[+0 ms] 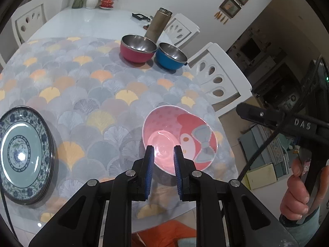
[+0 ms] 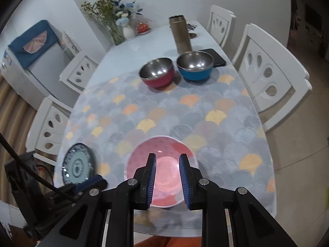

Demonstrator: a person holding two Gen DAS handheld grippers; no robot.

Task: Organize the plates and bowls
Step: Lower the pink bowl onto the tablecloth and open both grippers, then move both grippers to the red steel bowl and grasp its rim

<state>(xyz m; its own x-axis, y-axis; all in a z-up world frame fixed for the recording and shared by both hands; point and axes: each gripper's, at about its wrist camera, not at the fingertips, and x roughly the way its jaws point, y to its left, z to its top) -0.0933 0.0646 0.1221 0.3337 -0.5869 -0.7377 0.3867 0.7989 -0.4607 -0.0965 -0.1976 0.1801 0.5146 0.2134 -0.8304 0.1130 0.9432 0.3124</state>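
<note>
A pink cartoon bowl (image 1: 176,135) sits on the patterned table near its front edge; it also shows in the right wrist view (image 2: 141,158). My left gripper (image 1: 163,150) is open and empty, its fingers hovering over the bowl's near side. My right gripper (image 2: 167,158) is open and empty above the same bowl. A stack of blue-patterned plates (image 1: 22,152) lies at the left, also in the right wrist view (image 2: 79,166). A red steel bowl (image 1: 137,50) and a blue steel bowl (image 1: 171,56) stand side by side at the far end (image 2: 157,73) (image 2: 195,65).
A tall metal flask (image 2: 181,34) stands behind the steel bowls, next to a black tablet (image 2: 213,56). Vases with flowers (image 2: 118,22) stand at the far end. White chairs (image 2: 271,76) surround the table. The right gripper's body (image 1: 287,121) shows at the right.
</note>
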